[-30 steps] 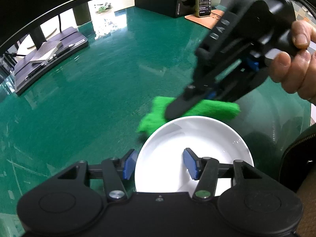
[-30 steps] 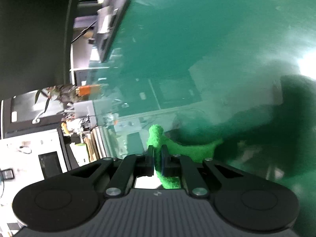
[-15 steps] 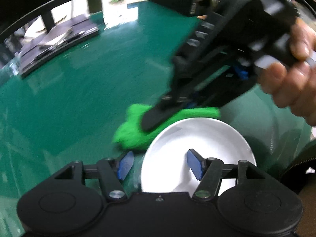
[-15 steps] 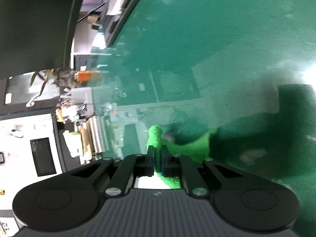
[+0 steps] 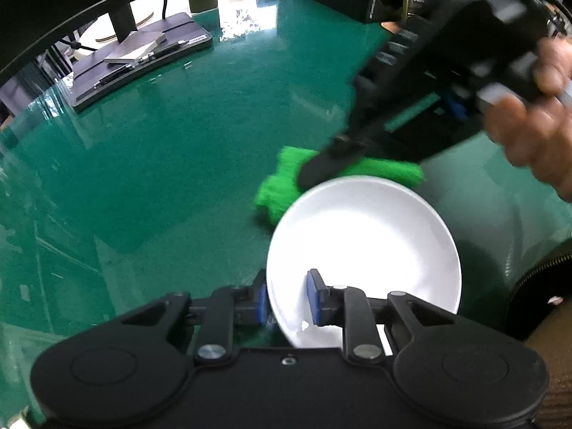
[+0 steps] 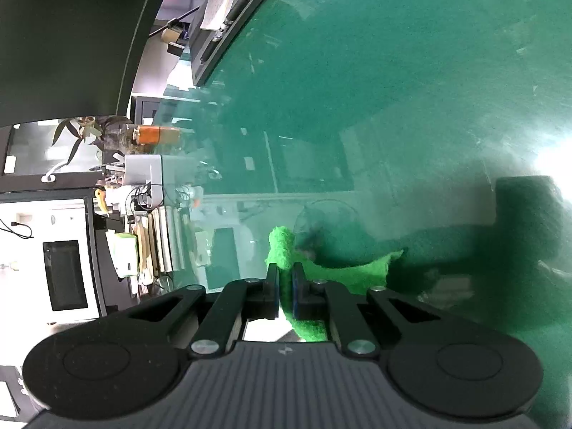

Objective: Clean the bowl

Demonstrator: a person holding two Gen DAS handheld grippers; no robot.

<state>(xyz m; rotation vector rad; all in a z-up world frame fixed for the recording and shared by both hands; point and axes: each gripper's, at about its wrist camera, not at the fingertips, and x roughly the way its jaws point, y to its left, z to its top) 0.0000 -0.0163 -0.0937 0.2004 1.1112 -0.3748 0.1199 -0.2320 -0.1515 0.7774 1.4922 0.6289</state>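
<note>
The left gripper (image 5: 284, 302) is pinching the white bowl (image 5: 364, 243) by its near rim while the right gripper (image 6: 285, 289), clamping a green cloth (image 5: 286, 186) just beyond the bowl's far rim, is seemingly readying to wipe inside.

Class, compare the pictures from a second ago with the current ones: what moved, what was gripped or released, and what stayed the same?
The left gripper closed its jaws onto the white bowl's near rim; earlier they straddled it, wide open. The right gripper stayed shut on the green cloth, which remains just beyond the bowl's far rim. The bowl stays on the green table.
</note>
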